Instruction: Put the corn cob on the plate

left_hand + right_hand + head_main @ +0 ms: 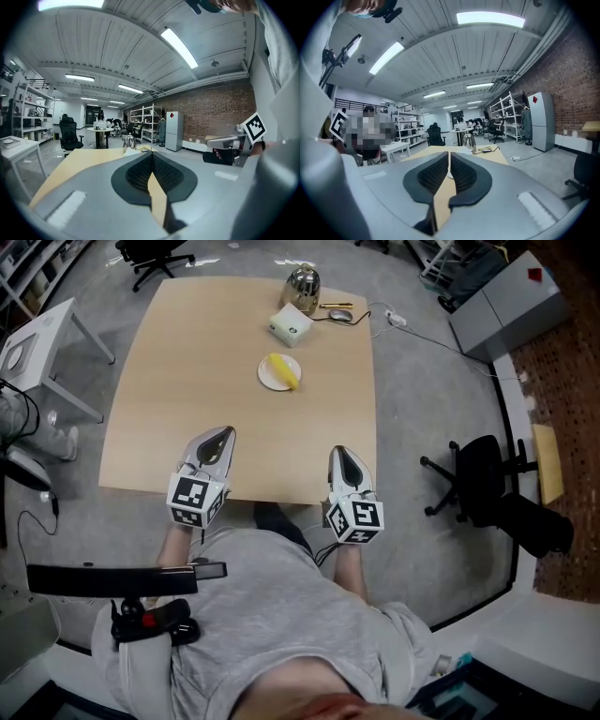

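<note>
The yellow corn cob point(284, 369) lies on a small white plate point(267, 376) on the far half of the wooden table point(187, 371). My left gripper point(222, 432) hovers over the table's near edge, well short of the plate. Its jaws are shut with nothing between them, as the left gripper view point(152, 154) also shows. My right gripper point(339, 452) is level with it near the table's front right corner. It too is shut and empty point(449, 153). Neither gripper touches the plate or the cob.
Beyond the plate stand a white and green box point(290, 324) and a shiny metal pot point(302, 284), with a mouse point(339, 315) and a cable beside them. A black office chair point(483, 479) is right of the table, a white side table point(37, 343) left.
</note>
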`<state>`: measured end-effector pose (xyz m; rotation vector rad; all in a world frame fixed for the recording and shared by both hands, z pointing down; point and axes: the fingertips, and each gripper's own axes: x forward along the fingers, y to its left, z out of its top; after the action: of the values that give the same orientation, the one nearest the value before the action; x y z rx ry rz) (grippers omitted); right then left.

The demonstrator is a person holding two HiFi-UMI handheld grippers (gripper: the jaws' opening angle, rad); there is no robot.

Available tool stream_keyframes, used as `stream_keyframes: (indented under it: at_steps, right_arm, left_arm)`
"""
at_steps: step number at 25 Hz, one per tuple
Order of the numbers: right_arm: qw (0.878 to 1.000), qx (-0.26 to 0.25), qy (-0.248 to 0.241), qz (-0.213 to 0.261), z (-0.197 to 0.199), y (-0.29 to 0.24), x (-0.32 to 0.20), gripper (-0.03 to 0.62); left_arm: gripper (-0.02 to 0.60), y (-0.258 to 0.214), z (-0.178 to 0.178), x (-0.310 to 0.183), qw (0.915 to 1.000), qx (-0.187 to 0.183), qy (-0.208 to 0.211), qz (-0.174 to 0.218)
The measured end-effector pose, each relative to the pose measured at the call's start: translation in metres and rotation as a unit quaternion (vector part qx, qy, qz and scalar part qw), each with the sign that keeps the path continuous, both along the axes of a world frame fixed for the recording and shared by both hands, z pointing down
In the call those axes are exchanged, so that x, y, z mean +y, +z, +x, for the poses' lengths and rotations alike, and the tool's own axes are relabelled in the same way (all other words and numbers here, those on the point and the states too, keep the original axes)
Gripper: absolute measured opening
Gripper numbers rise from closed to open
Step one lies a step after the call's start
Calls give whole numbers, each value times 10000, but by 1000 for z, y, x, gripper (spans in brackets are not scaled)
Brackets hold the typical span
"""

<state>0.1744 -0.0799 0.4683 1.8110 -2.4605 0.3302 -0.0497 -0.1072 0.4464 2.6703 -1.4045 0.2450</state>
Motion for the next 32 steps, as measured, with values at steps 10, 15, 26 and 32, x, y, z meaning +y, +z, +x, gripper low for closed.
stream_keyframes:
  at_steps: [10,15,26,32]
  right_arm:
    - [10000,17,78,-20,2,2,6,11]
    - [10000,71,67,-20,0,3,7,9]
    - [10000,61,67,6,-7,-2,8,9]
    - [10000,38,59,-4,-9,1,7,8]
  left_arm:
    - [20,0,3,1,10000,-10,70,19]
    - [20,1,2,2,10000,12,70,15]
    - [20,-3,-2,3,9999,38,118,49]
    - [19,-1,-3,2,9999,28,122,55]
